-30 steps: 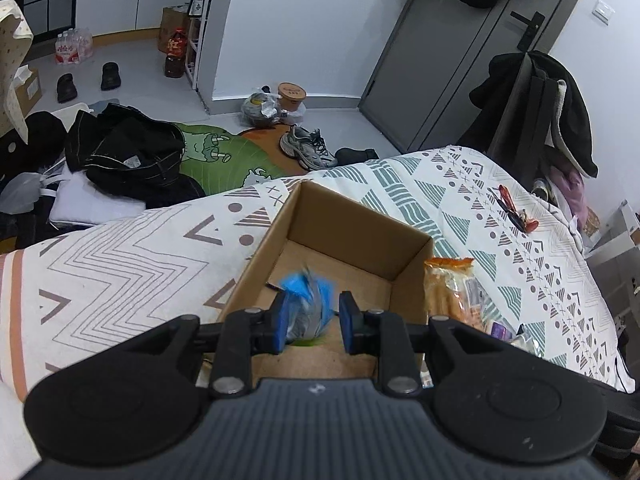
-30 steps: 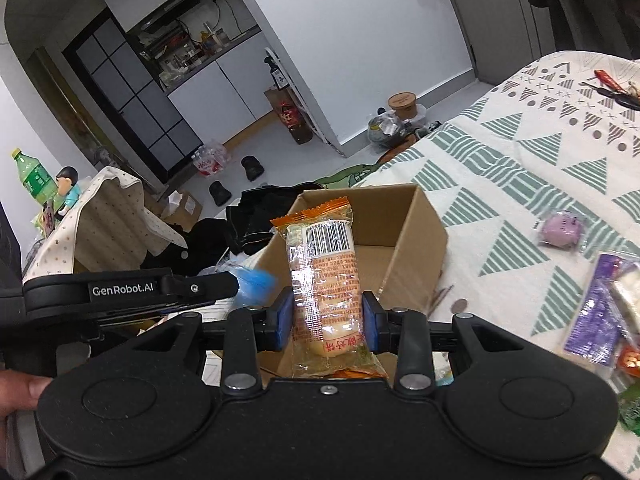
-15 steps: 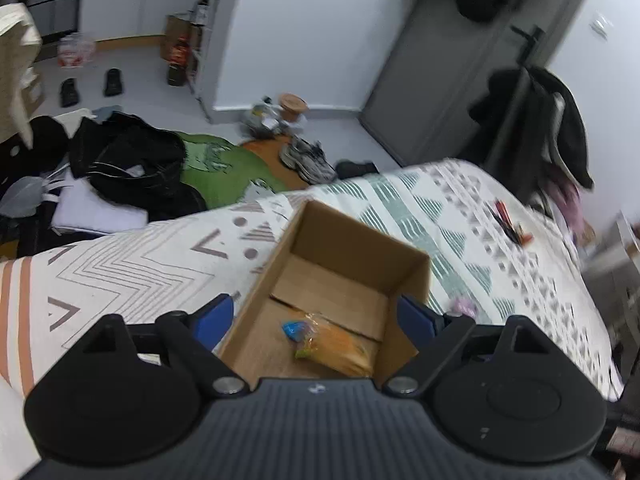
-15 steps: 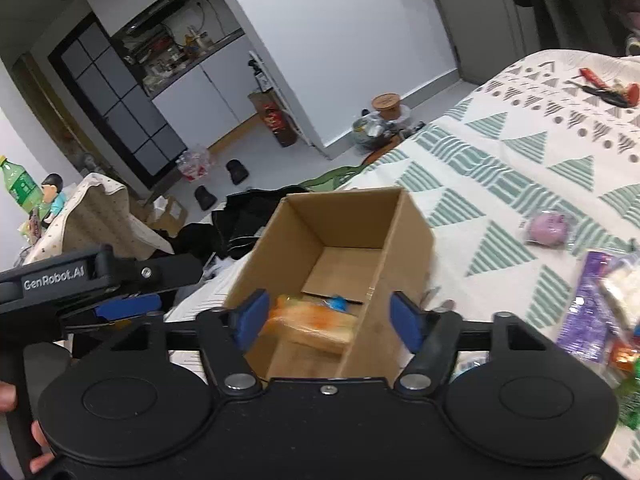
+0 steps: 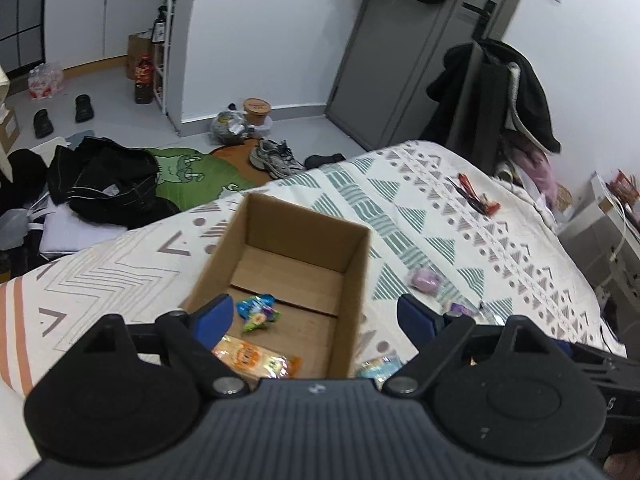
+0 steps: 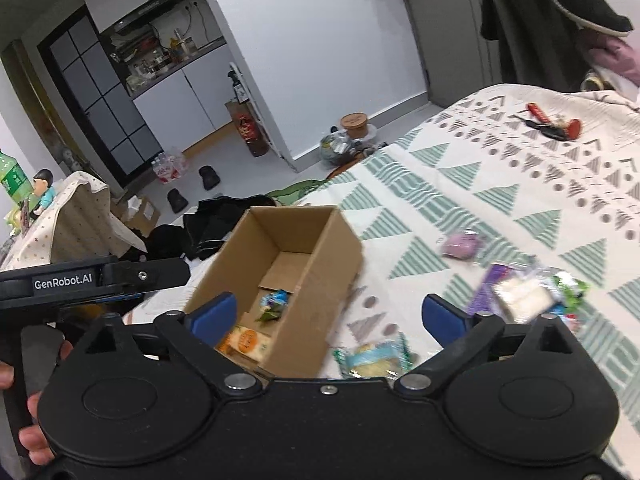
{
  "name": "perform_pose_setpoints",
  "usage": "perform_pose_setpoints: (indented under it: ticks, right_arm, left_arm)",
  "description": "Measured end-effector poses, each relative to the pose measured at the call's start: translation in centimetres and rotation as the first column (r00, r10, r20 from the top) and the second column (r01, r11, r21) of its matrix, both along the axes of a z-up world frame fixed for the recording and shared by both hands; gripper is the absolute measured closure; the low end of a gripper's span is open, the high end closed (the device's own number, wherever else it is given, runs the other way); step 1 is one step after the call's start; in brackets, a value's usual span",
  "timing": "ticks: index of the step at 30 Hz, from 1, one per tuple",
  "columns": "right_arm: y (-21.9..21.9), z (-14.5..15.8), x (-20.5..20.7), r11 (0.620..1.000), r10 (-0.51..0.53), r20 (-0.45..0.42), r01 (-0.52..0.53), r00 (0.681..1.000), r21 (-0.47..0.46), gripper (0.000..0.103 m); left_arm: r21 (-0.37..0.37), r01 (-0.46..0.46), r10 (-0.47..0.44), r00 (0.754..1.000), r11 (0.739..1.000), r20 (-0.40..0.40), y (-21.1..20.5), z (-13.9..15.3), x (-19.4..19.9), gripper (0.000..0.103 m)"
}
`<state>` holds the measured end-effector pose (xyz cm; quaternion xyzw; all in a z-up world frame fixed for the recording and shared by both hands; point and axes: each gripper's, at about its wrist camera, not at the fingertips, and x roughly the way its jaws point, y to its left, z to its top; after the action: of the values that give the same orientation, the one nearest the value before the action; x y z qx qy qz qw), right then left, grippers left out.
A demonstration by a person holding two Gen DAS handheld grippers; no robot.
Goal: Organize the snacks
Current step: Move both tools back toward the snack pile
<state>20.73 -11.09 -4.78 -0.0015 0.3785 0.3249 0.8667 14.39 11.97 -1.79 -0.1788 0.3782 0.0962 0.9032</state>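
inside cardboard box (image 5: 352,248) on bed (image 5: 440,216): orange snack pack (image 5: 256,358), blue candy (image 5: 256,310). left tongs (image 5: 314,320) apart, empty; right tongs (image 6: 328,316) opening, empty. next: fetch purple snack (image 6: 460,244) beside box.

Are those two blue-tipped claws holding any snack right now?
No. The left gripper is open and empty; the right gripper is opening, nothing between. Both packets lie in the cardboard box.

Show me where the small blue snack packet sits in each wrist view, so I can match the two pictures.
Left wrist: the blue snack packet lies on the box floor, low centre-left, beyond the orange packet.
Right wrist: it lies low and left of centre, deep in the box.
Shared landmark: the cardboard box on the bedspread.
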Motion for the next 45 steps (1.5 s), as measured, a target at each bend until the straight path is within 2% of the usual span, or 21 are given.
perform_pose_setpoints:
  ticks: [4,10,15,19,25,30,34,39,42,45]
  right_arm:
    - [-2.5,0.1,-0.4,0.999,-0.012,0.013,0.012,1.0,-0.029,0.0]
    - [-6.2,-0.3,-0.5,0.998,-0.055,-0.009,0.055,0.998,-0.033,0.0]
    - [-8.3,-0.4,-0.8,0.998,-0.052,-0.009,0.052,0.999,-0.036,0.0]
    - [-9.8,-0.8,-0.8,0.997,-0.066,-0.016,0.065,0.998,-0.049,0.0]
    - [-12.2,-1.7,-0.3,0.993,-0.114,-0.032,0.112,0.993,-0.04,0.0]
    - [-13.4,-2.8,0.4,0.99,-0.136,-0.054,0.134,0.989,-0.039,0.0]
    - [-13.6,-3.5,0.8,0.99,-0.132,-0.062,0.13,0.989,-0.047,0.0]
    - [-14.0,-5.3,2.2,0.987,-0.159,-0.154,0.154,0.975,-0.043,0.0]
    - [-14.1,-6.2,2.7,0.983,-0.181,-0.162,0.172,0.97,-0.067,0.0]
    - [-14.2,-6.6,3.1,0.983,-0.184,-0.167,0.176,0.969,-0.06,0.0]
  left_arm:
    - [0.007,0.035,-0.035,0.999,0.999,0.004,-1.9,0.4,-0.3,0.015]
    - [0.015,0.034,-0.035,0.999,0.999,0.042,-4.6,0.6,-0.9,0.015]
    - [-0.016,0.048,-0.048,0.998,0.999,0.041,-6.6,0.4,-1.1,0.014]
    - [0.018,0.061,-0.062,0.997,0.998,0.048,-8.8,0.2,-1.2,0.0]
    - [0.02,0.09,-0.089,0.995,0.996,-0.044,-11.4,-1.3,-0.5,0.0]
    - [0.05,0.111,-0.109,0.993,0.993,-0.04,-13.2,-2.4,-0.5,0.0]
    - [0.04,0.115,-0.113,0.993,0.993,-0.045,-14.1,-3.4,-0.1,0.0]
    - [0.046,0.118,-0.114,0.991,0.992,-0.066,-15.3,-5.0,0.8,0.0]
    - [0.019,0.117,-0.116,0.99,0.993,-0.081,-15.6,-6.2,1.5,0.0]
    - [0.047,0.104,-0.1,0.991,0.993,-0.093,-16.1,-7.3,2.2,0.0]
